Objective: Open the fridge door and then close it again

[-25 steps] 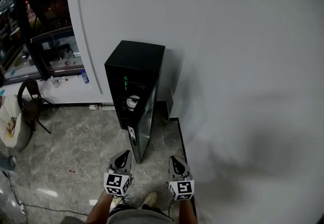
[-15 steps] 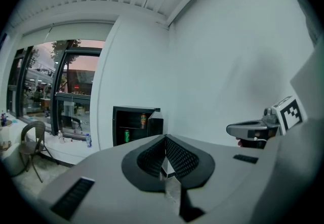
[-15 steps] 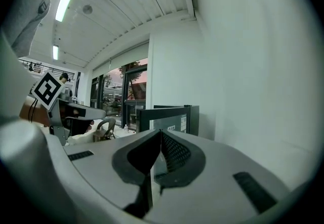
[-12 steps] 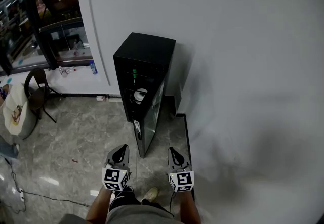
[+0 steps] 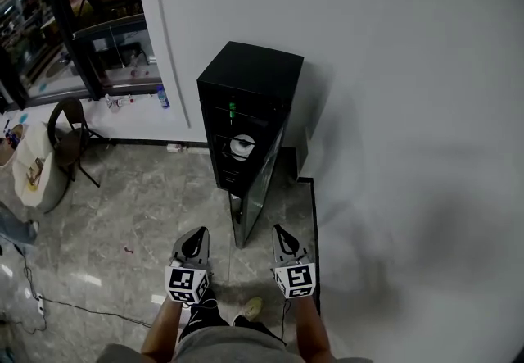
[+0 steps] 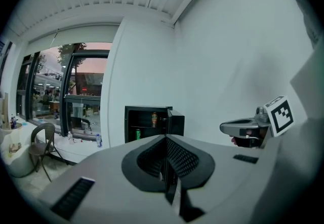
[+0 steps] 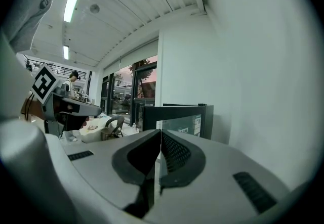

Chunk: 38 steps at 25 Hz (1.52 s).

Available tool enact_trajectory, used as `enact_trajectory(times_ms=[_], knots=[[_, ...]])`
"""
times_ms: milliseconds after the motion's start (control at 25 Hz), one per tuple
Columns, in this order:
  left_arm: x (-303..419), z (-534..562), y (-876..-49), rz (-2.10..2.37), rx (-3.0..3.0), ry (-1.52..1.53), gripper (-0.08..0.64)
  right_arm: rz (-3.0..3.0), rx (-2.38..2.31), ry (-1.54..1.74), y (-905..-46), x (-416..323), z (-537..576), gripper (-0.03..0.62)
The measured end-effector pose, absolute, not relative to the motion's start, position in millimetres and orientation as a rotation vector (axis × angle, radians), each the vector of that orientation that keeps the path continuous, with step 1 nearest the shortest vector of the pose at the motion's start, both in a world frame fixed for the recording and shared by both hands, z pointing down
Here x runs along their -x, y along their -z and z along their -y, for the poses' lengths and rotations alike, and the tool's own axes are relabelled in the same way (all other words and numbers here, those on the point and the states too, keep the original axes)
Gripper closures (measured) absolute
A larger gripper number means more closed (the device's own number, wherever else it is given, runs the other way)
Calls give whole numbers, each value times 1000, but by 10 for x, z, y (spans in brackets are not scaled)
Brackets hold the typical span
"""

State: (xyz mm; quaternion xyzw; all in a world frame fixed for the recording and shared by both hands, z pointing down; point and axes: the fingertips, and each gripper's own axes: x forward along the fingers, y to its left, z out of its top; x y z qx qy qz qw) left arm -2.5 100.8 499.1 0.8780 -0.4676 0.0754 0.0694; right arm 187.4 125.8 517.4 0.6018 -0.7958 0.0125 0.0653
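A small black fridge point(image 5: 250, 99) stands against the white wall, and its glass door point(image 5: 255, 204) hangs open towards me. Cans and a white round item show on its shelves. Both grippers hover low in the head view, short of the door's free edge and touching nothing. The left gripper point(image 5: 195, 244) is shut and empty, left of the door. The right gripper point(image 5: 283, 240) is shut and empty, right of it. In the left gripper view the left gripper point(image 6: 166, 137) faces the open fridge point(image 6: 148, 123). In the right gripper view the right gripper point(image 7: 160, 131) faces the door point(image 7: 177, 119).
A chair point(image 5: 70, 136) with a pale bag point(image 5: 36, 174) stands on the left of the marble floor. Glass shopfront windows point(image 5: 90, 17) fill the far left, with a bottle point(image 5: 162, 97) at their base. A cable point(image 5: 74, 310) trails on the floor. The white wall point(image 5: 401, 124) runs along the right.
The head view has shifted, so the fridge sits further right and higher in it. Both grippers have moved along with me and stay shut. The door stays open.
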Motion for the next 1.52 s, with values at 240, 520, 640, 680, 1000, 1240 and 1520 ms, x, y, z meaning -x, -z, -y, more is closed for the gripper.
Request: enact_trajectory(times_ms=[240,520,640,680,1000,1240,1520], knots=[[177,-735,-5065,1405,-2632,-237,555,2409,-1791,-71,-5310,-1665,-960,568],[266,-368,-5137,1379,-2627,-261,555,2410,-1765,-104,-5405,-1493,-602,568],[263,-277,-5186,1366,-2624,-273,555,2418,-1753,-117,-5437,-1434,-502,568],[257,-245,-5193,1364,-2622,-272,555,2422,-1748,-115,-5437,-1418,-469,568],[346,-49,-5220,1384,-2607,-270,555,2443,-1703,-117,-5487,-1312,-336,568],[459,-41,-5314,1400,-2575,-277,555,2422,-1698,-105,-5553,-1266,-306,568],[517,27,-5309,1406,-2564,-267,555,2427,-1702,-134,-5530,-1226,-227,568]])
